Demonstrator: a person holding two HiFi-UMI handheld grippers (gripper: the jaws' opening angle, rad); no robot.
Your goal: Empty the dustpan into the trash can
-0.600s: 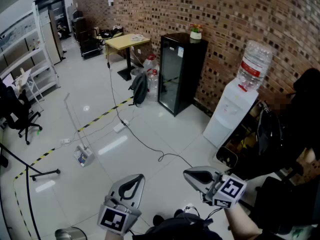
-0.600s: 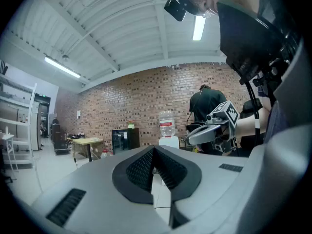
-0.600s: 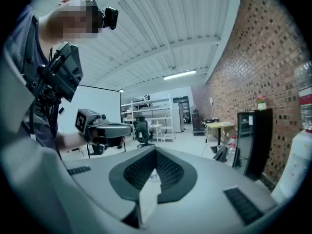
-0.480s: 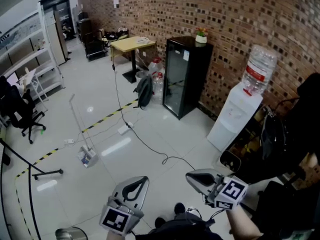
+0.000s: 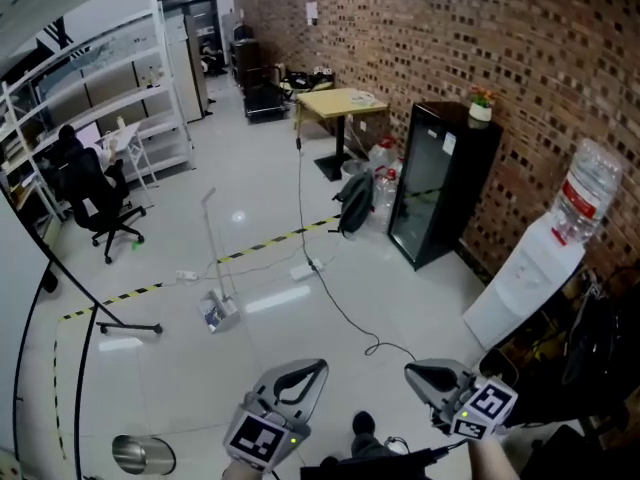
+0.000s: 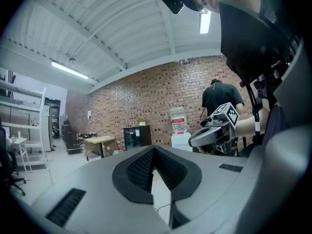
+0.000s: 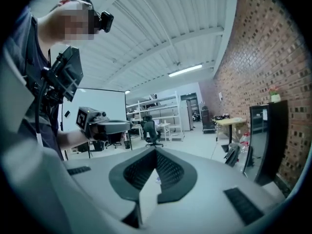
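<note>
A long-handled dustpan [image 5: 219, 311] stands upright on the glossy floor, far ahead of both grippers in the head view. A round silver trash can [image 5: 141, 455] stands on the floor at the bottom left, left of my left gripper [image 5: 316, 368]. That gripper is held in the air with its tips together and nothing between them; its own view shows the tips [image 6: 153, 148] meeting. My right gripper [image 5: 413, 373] hovers at the lower right, shut and empty, as its own view [image 7: 156, 150] confirms. Each gripper appears in the other's view.
A black fridge [image 5: 440, 183] and a water dispenser [image 5: 528, 268] stand by the brick wall at right. A cable [image 5: 330, 290] and yellow-black tape [image 5: 150, 291] cross the floor. A yellow table [image 5: 340, 103], an office chair [image 5: 95, 196], white shelves [image 5: 110, 98] and a stand's foot [image 5: 125, 325] lie farther off.
The head view has swung left: fridge and dispenser slid right, shelves and chair came into view, and the trash can shows more fully. Both grippers stay low in the view, still shut.
</note>
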